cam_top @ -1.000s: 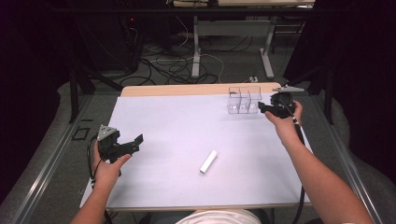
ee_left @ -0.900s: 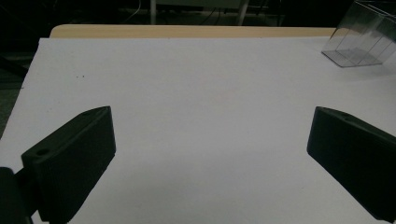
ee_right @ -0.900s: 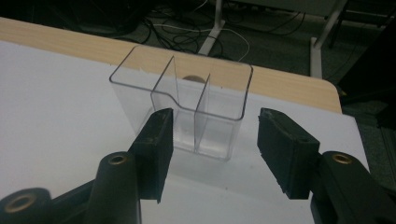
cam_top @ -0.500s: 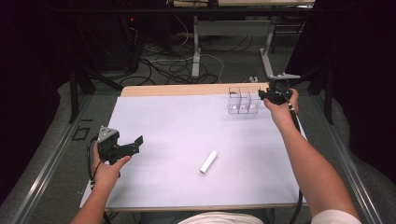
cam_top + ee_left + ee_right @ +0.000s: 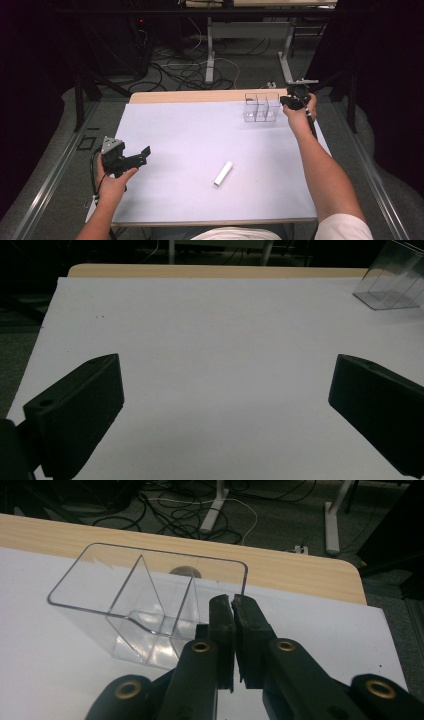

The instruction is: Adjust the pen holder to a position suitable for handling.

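- High view: the right claw (image 5: 294,101) sits at the far right of the worktop (image 5: 200,135), just beside the clear divided box (image 5: 260,107), probably to steady or shift it.
- Right gripper view: its jaws are pressed together with nothing between them, alongside the box's near wall; whether they touch it is unclear.
- The left claw (image 5: 131,159) hovers near the left edge, jaws spread wide and empty.
- A white cylinder (image 5: 223,173) lies alone mid-worktop, with open surface all around and both edges well apart.

mat (image 5: 190,135): mostly bare | obstacles: white cylinder (image 5: 223,173) mid-front; clear divided box (image 5: 260,107) far right, possibly touching right tongs (image 5: 286,101)
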Available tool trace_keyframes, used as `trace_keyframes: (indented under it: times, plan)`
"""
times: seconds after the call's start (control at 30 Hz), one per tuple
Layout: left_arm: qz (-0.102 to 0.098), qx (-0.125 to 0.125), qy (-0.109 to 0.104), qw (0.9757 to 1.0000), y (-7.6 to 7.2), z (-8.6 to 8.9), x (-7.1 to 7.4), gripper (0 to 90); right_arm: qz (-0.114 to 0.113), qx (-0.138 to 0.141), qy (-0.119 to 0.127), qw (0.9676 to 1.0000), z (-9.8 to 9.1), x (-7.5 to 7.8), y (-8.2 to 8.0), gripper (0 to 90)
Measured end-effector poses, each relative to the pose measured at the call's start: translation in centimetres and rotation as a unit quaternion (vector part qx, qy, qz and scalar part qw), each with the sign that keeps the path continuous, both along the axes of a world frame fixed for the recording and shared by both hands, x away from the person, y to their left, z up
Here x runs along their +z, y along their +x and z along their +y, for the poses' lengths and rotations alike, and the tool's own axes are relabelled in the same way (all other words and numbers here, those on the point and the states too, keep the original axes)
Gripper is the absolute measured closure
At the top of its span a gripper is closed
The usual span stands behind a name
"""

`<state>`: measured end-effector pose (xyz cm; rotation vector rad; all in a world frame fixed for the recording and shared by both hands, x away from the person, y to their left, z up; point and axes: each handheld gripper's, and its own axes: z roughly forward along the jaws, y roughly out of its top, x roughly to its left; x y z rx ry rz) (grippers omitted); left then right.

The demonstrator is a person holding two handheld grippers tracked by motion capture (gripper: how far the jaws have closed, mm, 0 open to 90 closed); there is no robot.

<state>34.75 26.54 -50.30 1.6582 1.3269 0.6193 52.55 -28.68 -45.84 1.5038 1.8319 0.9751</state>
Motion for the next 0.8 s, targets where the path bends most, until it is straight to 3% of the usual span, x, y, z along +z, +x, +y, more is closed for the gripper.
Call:
trace_keyframes:
  times: [0.53, 0.8]
  plan:
    - [0.003, 0.005, -0.001, 1.0, 0.1, -0.1, -0.2, 1.5, 0.005, -0.011, -0.006, 0.9999, -0.4, -2.5, 2.2, 90.0]
    - [0.006, 0.002, 0.001, 1.0, 0.2, -0.3, -0.3, 1.6, -0.003, -0.016, -0.003, 0.9999, -0.3, -2.5, 2.4, 87.8]
